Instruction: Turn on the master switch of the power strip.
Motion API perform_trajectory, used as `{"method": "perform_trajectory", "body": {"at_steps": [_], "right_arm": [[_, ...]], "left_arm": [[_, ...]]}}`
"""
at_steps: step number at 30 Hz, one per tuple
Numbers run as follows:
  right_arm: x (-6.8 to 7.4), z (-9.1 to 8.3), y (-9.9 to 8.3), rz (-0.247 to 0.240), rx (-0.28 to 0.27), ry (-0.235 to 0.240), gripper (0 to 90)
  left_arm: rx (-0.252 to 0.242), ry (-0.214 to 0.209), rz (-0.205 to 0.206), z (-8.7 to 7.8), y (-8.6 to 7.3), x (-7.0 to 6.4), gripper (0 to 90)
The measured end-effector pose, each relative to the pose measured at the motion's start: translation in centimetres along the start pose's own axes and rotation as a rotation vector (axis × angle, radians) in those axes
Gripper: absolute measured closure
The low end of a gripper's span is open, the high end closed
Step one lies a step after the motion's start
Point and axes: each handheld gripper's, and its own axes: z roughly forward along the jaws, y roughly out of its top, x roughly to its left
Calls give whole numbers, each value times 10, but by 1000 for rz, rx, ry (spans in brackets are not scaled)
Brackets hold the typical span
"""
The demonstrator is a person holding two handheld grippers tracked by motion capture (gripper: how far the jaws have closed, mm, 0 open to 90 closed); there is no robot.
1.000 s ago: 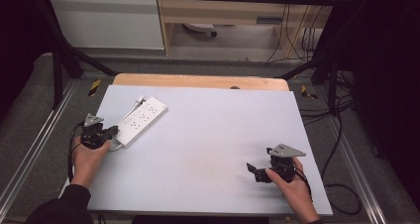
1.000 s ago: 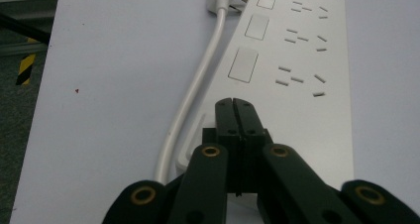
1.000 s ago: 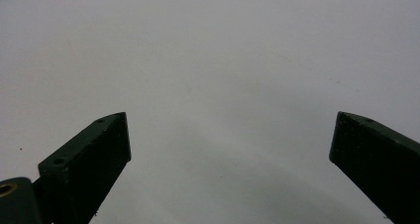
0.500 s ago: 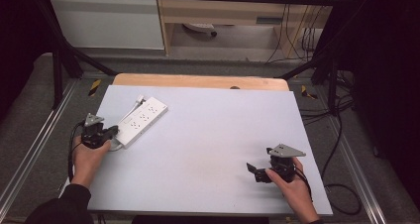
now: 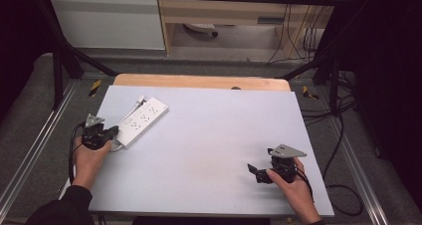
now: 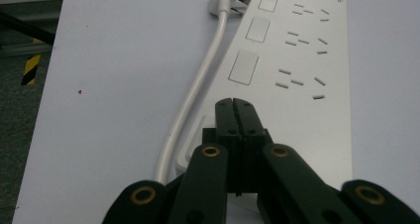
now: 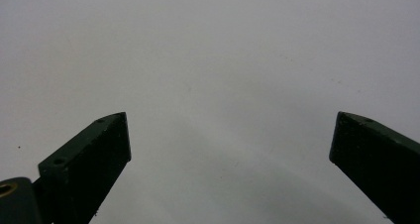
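A white power strip [image 5: 143, 121] lies at an angle on the left part of the pale table [image 5: 214, 135]; its white cord and plug [image 6: 225, 1] run along its side. My left gripper [image 5: 113, 131] sits at the strip's near end, jaws shut together with nothing between them, tips over the strip's end [image 6: 233, 102]. The strip's sockets and switches [image 6: 297, 60] stretch away beyond the tips. My right gripper [image 5: 255, 171] rests low over the bare table at the front right, jaws wide open [image 7: 228, 135] and empty, far from the strip.
A wooden board edge [image 5: 199, 80] shows behind the table. Black frame bars [image 5: 64, 60] and metal rails [image 5: 35, 145] flank the table. Cables [image 5: 343, 135] trail on the floor at right. A white cabinet [image 5: 109, 21] stands at the back.
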Motion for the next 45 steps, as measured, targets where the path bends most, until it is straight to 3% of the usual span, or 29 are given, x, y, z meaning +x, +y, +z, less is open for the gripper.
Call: {"method": "perform_trajectory", "body": {"at_steps": [31, 33, 45], "right_arm": [[0, 0, 0, -6, -3, -8, 29], [0, 0, 0, -6, -2, -9, 29], [0, 0, 0, -3, 1, -5, 29]], "left_arm": [[-70, -33, -32, -3, 3, -7, 898], [-75, -30, -30, -3, 4, -9, 831], [-100, -66, -13, -5, 12, -21, 751]]}}
